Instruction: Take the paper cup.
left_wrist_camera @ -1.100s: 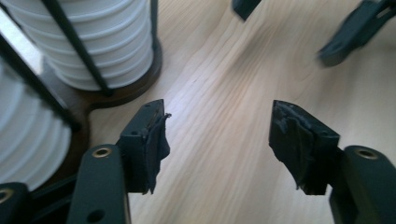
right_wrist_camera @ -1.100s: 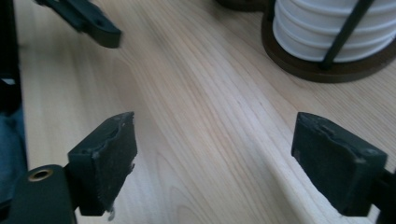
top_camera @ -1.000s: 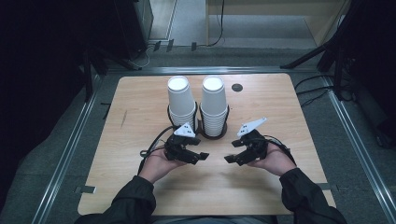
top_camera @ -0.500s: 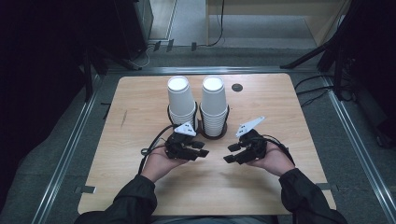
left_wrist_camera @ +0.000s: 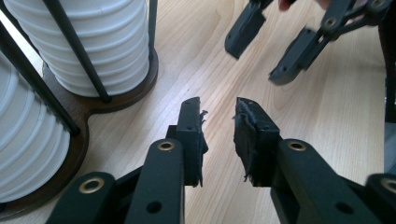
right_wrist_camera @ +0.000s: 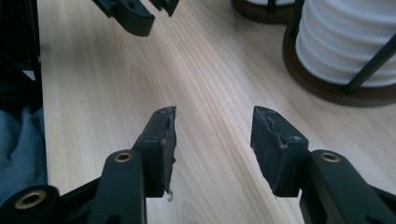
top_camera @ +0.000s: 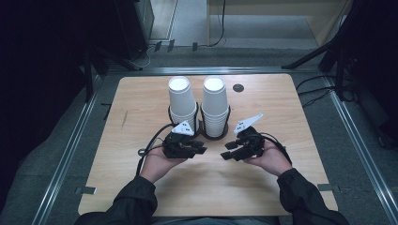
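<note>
Two tall stacks of white paper cups, the left stack (top_camera: 182,101) and the right stack (top_camera: 215,101), stand upside down in a dark wire holder (top_camera: 202,127) at the table's middle. Just in front of it, my left gripper (top_camera: 202,151) and my right gripper (top_camera: 226,155) point toward each other, a small gap between them. The left gripper (left_wrist_camera: 218,116) has just been closing its jaws; a narrow gap is left with nothing in it. The right gripper (right_wrist_camera: 212,126) has its jaws apart over bare wood, holding nothing. The cups (left_wrist_camera: 102,42) sit close at the left gripper's upper left.
The wooden table (top_camera: 141,117) has a small dark round hole (top_camera: 238,87) behind the cups. Metal rails (top_camera: 70,150) run along both sides, with dark stands and cables beyond. The holder's wooden base (right_wrist_camera: 327,88) lies near the right gripper's upper right.
The left gripper's jaws have drawn closer together. Both hands have stayed where they were in front of the cup holder.
</note>
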Action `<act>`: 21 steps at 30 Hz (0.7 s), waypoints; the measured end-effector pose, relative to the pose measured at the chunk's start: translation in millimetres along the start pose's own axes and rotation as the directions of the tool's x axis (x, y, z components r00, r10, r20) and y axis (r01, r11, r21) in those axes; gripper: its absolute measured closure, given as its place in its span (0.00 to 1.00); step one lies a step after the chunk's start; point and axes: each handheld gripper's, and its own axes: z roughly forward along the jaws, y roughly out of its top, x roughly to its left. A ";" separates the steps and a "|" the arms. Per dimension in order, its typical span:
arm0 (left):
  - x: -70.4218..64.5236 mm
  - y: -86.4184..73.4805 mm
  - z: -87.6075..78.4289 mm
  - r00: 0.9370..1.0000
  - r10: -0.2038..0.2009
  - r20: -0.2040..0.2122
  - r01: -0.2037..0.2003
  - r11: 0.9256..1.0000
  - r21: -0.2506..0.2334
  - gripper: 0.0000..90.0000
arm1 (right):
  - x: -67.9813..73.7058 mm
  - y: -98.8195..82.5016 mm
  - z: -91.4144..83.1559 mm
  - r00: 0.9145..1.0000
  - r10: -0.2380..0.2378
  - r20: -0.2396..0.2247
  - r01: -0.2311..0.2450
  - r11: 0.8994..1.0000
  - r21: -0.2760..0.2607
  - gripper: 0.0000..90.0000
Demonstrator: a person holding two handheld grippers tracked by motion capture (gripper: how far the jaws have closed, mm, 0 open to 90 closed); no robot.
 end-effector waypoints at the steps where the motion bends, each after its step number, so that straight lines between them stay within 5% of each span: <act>1: 1.6 -0.2 0.7 1.000 -0.006 0.002 0.006 1.000 0.008 0.80 | 0.0 0.0 0.0 1.000 0.000 0.000 0.000 1.000 0.000 0.54; 4: 6.1 0.2 -0.2 1.000 -0.018 -0.011 0.018 1.000 -0.009 0.73 | -0.1 -2.0 -4.0 1.000 -0.008 0.025 0.009 1.000 -0.014 0.50; 21: 17.5 2.2 5.7 0.994 -0.112 -0.003 0.112 0.994 -0.016 0.79 | -13.8 -1.6 -15.6 0.997 0.072 0.039 -0.071 0.997 -0.032 0.48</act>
